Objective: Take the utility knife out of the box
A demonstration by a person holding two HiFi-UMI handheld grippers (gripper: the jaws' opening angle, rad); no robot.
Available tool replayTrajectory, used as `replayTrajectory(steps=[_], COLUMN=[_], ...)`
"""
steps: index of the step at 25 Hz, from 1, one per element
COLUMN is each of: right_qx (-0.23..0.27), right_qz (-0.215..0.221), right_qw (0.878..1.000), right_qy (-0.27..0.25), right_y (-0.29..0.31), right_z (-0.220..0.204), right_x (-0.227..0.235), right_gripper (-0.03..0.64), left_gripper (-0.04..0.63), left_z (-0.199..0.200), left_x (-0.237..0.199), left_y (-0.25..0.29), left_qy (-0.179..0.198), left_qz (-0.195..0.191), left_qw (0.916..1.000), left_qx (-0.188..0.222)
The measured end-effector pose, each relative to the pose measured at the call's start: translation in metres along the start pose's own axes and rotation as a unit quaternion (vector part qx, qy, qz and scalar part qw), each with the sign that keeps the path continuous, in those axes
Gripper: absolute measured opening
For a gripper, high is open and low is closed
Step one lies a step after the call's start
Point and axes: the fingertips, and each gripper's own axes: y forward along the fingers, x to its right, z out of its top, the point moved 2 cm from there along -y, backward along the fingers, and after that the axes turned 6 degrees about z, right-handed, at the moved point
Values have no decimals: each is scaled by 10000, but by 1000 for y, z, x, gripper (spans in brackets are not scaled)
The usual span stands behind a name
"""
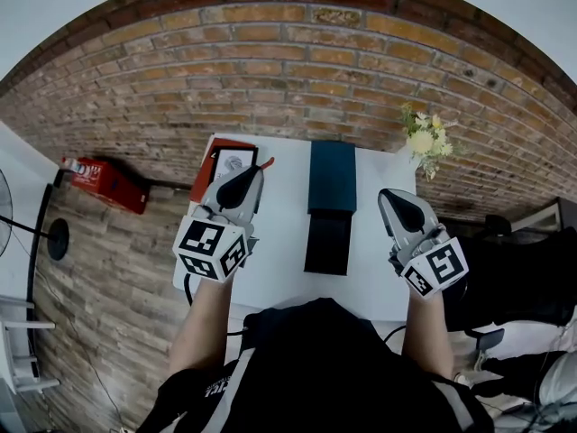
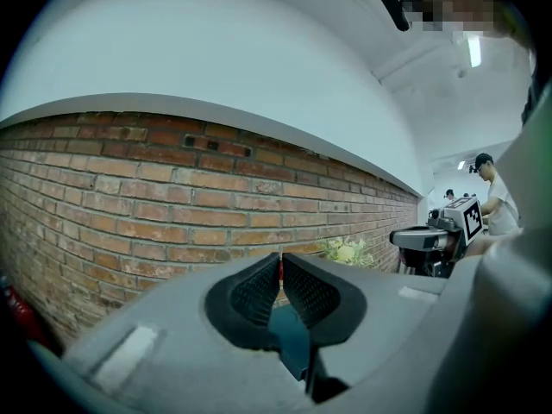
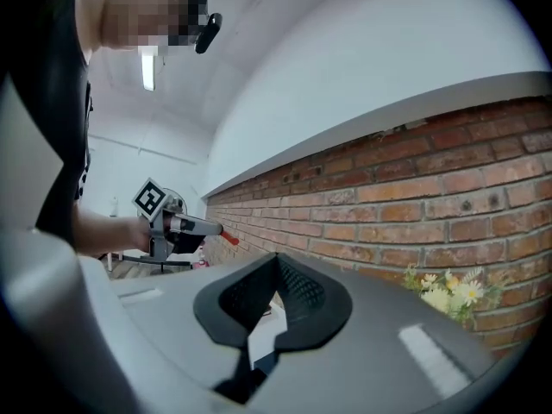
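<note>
A dark teal box (image 1: 332, 177) lies in the middle of the white table (image 1: 284, 278), and a black part (image 1: 327, 242) lies against its near end. My left gripper (image 1: 260, 168) hovers left of the box, shut on a thin red utility knife (image 1: 267, 162) whose tip sticks out past the jaws. That red sliver (image 2: 277, 270) shows between the pads in the left gripper view. The right gripper view shows the knife's tip (image 3: 230, 238) too. My right gripper (image 1: 386, 193) hangs right of the box, its pads (image 3: 297, 285) closed together with nothing between them.
A red and black package (image 1: 221, 156) lies on the table under the left gripper. A bunch of flowers (image 1: 424, 142) stands at the far right corner against the brick wall. A red fire extinguisher (image 1: 106, 183) lies on the floor to the left.
</note>
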Motion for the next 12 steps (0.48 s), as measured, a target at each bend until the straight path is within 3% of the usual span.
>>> replayTrajectory(steps=[12], right_qx=[54], right_qz=[203], right_qw=[9998], right_qy=[16], right_y=[14], right_z=[-1], right_x=[-6], right_gripper=[-2], left_gripper=[17], left_z=[-16], left_x=[7], left_y=[2], left_qy=[-50], left_qz=[-5], left_qw=[9998], left_qx=[-171])
